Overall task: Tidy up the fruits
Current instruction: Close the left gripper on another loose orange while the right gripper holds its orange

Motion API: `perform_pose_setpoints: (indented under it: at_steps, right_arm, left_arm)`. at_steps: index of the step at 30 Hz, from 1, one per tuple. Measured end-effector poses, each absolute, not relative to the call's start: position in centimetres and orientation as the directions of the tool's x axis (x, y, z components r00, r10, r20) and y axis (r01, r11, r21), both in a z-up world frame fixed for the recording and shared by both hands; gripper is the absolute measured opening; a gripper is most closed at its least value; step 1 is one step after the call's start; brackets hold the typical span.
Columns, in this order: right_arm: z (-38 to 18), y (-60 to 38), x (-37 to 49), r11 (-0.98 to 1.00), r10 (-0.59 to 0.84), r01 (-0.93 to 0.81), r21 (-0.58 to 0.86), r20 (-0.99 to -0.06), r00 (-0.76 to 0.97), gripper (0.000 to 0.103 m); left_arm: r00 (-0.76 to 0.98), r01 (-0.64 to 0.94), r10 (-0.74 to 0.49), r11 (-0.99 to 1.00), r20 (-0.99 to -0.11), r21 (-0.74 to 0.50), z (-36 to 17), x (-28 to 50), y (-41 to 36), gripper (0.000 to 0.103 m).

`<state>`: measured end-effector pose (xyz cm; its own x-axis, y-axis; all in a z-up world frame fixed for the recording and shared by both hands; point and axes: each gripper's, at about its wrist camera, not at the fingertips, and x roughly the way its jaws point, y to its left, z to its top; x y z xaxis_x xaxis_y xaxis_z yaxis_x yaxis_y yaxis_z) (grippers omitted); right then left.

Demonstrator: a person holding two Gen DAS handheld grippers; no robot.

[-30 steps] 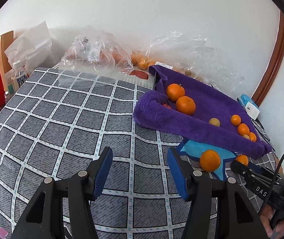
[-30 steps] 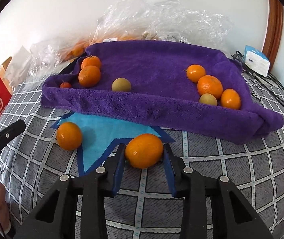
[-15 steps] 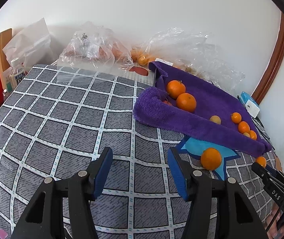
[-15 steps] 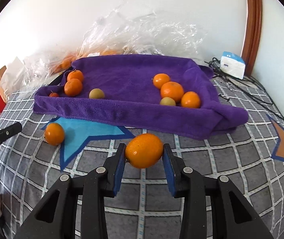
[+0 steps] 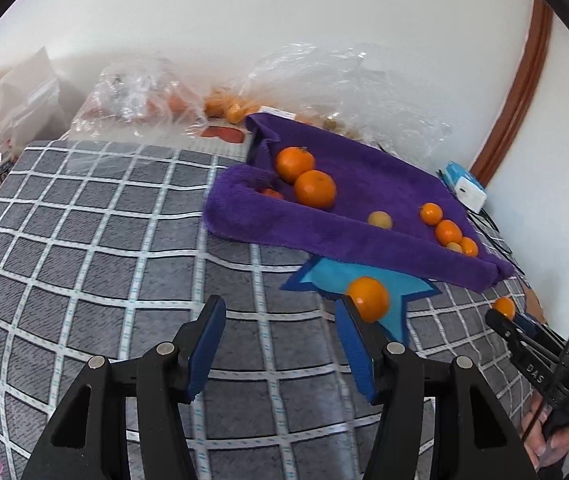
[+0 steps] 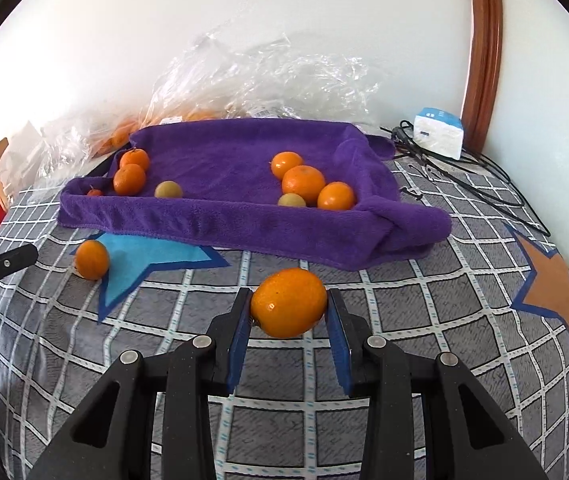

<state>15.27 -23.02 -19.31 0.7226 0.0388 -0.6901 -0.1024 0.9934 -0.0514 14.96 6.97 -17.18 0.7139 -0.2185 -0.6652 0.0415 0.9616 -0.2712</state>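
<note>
Orange (image 6: 289, 302) lifted higher, underside hidden.

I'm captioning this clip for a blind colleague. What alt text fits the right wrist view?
The right gripper holds an orange above a grey checked bedcover. Beyond it a purple towel with raised edges cradles more oranges, and one loose orange sits by a blue star on the cover.

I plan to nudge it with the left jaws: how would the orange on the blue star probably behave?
The loose orange is round and rests free on the soft quilt, so it would probably roll. Its skin looks smooth, so the open left gripper may slip off-centre.
</note>
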Motion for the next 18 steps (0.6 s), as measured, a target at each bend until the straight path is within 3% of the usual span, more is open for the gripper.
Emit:
perform_pose_setpoints:
  at_steps: [4, 9, 17, 18]
  right_arm:
    - [-19.2, -24.1, 15.3, 0.995, 0.05, -0.092, -0.024, -0.689, 0.723, 0.036]
    - [-19.1, -24.9, 15.0, 0.993, 0.027, -0.1, -0.068, -0.679, 0.733, 0.036]
    - [-19.5, -26.2, 15.9, 0.995, 0.064, -0.101, -0.011, -0.709, 0.703, 0.036]
    - [-19.5, -26.1, 15.8, 0.994, 0.067, -0.107, -0.011, -0.708, 0.703, 0.036]
  left_arm:
    - [0.675, 0.115, -0.277, 0.955, -0.684, -0.273, -17.2, 16.0, 3.7, 0.055]
    - [0.663, 0.081, -0.239, 0.965, -0.709, -0.249, -18.2, 17.0, 1.7, 0.055]
    - [0.644, 0.07, -0.212, 0.973, -0.735, -0.22, -18.6, 18.5, 0.0, 0.055]
    - [0.642, 0.064, -0.204, 0.975, -0.739, -0.213, -18.7, 18.6, -0.1, 0.05]
